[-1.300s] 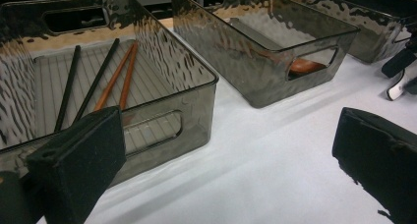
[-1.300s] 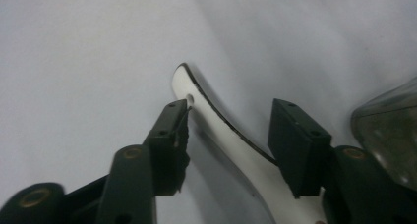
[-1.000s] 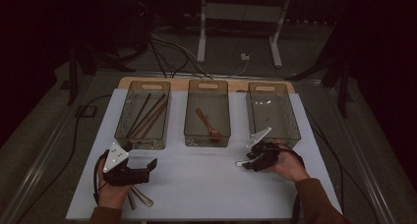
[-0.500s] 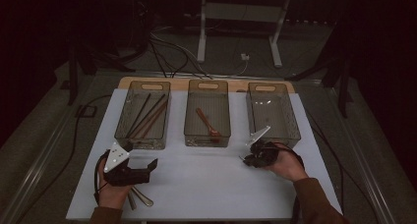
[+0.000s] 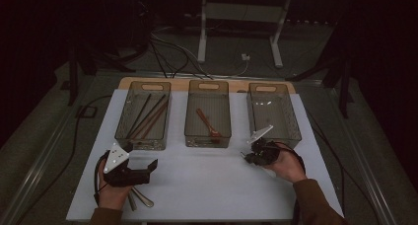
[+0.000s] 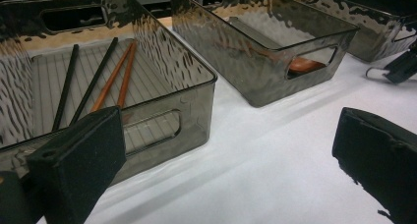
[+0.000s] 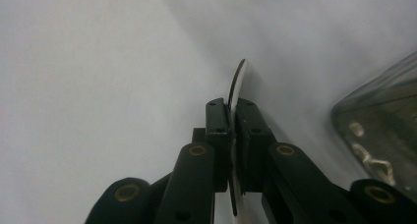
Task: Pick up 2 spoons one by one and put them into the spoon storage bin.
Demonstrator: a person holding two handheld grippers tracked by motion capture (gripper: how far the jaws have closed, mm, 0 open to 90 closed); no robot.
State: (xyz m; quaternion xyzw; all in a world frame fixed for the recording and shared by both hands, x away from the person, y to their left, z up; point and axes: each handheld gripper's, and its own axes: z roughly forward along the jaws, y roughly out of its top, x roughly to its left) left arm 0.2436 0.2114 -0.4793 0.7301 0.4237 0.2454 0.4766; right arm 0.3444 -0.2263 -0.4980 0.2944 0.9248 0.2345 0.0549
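The right tool has just been closing and now pinches a thin, shiny metal piece, likely a spoon seen edge-on, low over the white tabletop by the empty right bin. This looks like the pick-up step. Next it must lift and carry it over a bin. The left tool is wide open, holding nothing
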